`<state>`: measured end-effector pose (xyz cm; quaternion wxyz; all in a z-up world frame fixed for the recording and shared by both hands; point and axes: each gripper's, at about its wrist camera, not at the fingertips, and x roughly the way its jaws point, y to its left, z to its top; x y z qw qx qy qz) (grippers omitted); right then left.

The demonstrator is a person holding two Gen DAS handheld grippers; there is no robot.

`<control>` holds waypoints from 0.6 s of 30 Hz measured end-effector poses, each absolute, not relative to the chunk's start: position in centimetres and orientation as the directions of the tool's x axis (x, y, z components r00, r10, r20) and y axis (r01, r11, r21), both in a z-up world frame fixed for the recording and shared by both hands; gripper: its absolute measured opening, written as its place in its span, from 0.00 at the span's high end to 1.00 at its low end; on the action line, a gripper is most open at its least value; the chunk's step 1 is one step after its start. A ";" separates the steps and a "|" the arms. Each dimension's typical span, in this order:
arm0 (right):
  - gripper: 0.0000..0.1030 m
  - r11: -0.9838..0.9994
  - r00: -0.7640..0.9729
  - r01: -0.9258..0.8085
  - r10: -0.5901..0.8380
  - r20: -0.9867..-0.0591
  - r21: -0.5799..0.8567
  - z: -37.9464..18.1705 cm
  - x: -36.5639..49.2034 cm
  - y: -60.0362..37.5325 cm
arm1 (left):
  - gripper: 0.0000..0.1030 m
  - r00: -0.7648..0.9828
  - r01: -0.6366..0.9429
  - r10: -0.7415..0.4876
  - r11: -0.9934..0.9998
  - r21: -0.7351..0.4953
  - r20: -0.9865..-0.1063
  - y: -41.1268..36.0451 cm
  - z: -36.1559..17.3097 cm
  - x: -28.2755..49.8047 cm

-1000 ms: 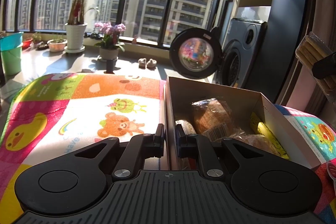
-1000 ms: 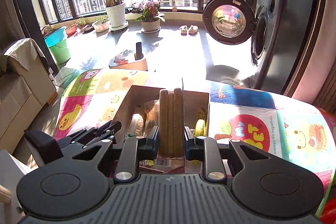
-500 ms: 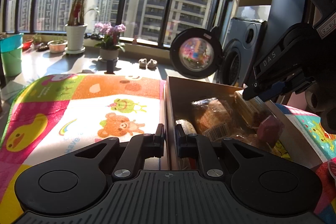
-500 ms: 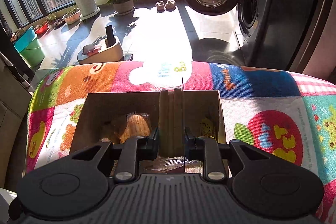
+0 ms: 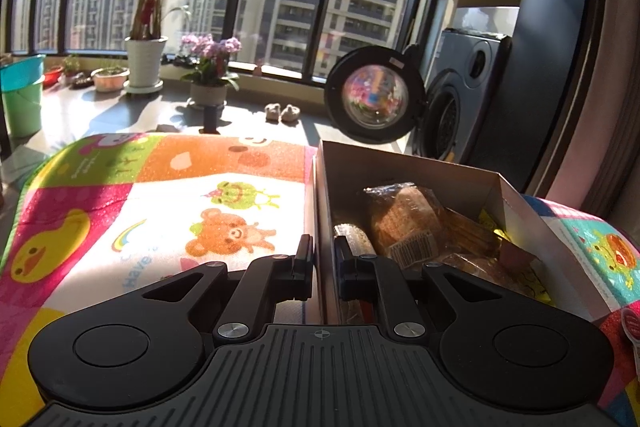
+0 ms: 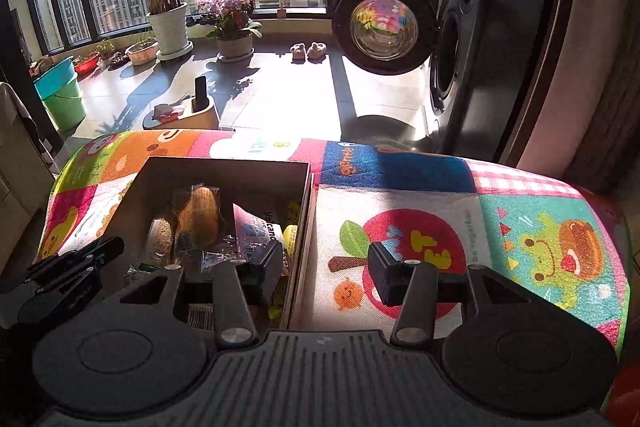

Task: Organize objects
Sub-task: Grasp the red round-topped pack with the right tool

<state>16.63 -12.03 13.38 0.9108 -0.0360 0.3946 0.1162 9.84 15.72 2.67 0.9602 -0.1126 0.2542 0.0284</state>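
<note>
A brown cardboard box [image 5: 404, 163] [image 6: 224, 165] sits on a colourful cartoon play mat [image 5: 160, 211] [image 6: 440, 227]. It holds several wrapped snack packets [image 5: 404, 223] [image 6: 198, 217], among them a pink packet [image 6: 256, 229] and a yellow one. My left gripper [image 5: 323, 261] is shut on the box's left wall, one finger inside and one outside. My right gripper [image 6: 324, 273] is open and empty, low over the box's right wall, its left finger over the box and its right finger over the mat. The left gripper shows at lower left in the right wrist view [image 6: 72, 263].
Beyond the mat is a sunlit tiled floor with potted plants [image 6: 168, 23], a flower pot [image 6: 234, 39], green and blue buckets [image 6: 60, 95], slippers [image 6: 308, 51], and a washing machine with its round door open [image 6: 384, 27]. A dark wall stands at right.
My right gripper carried a wrapped stack of biscuit sticks down into the box, let it go and opened wide, then drew back to the right. The left gripper stayed on the box wall.
</note>
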 end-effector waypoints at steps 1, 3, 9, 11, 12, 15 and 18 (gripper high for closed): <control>0.44 0.975 0.662 -0.220 0.167 -0.731 0.023 13.3 15.7 -13.5 | 0.88 0.864 -0.116 0.001 0.973 -0.198 -0.503 15.6 2.8 10.0; 0.29 0.985 0.672 -0.171 0.097 -0.734 -0.026 12.7 13.9 -16.6 | 0.88 0.854 -0.118 0.010 0.977 -0.175 -0.520 15.3 3.1 10.2; 0.18 0.982 0.677 -0.133 -0.010 -0.736 -0.136 7.5 11.8 -21.5 | 0.90 0.824 -0.107 0.025 0.988 -0.113 -0.565 14.8 4.0 10.6; 0.18 0.988 0.646 -0.142 0.043 -0.762 -0.065 5.4 11.9 -22.5 | 0.90 0.818 -0.113 0.040 0.989 -0.092 -0.574 14.5 4.5 10.5; 0.18 0.989 0.636 -0.143 0.061 -0.769 -0.040 4.6 12.0 -22.9 | 0.91 0.815 -0.116 0.047 0.990 -0.084 -0.577 14.3 4.7 10.5; 0.18 0.990 0.638 -0.137 0.074 -0.767 -0.019 2.8 12.1 -23.1 | 0.92 0.804 -0.111 0.046 0.991 -0.073 -0.593 13.7 5.4 10.3; 0.18 0.990 0.650 -0.143 0.104 -0.753 0.013 2.4 12.2 -23.2 | 0.92 0.788 -0.123 0.068 0.991 -0.049 -0.612 13.2 5.6 10.4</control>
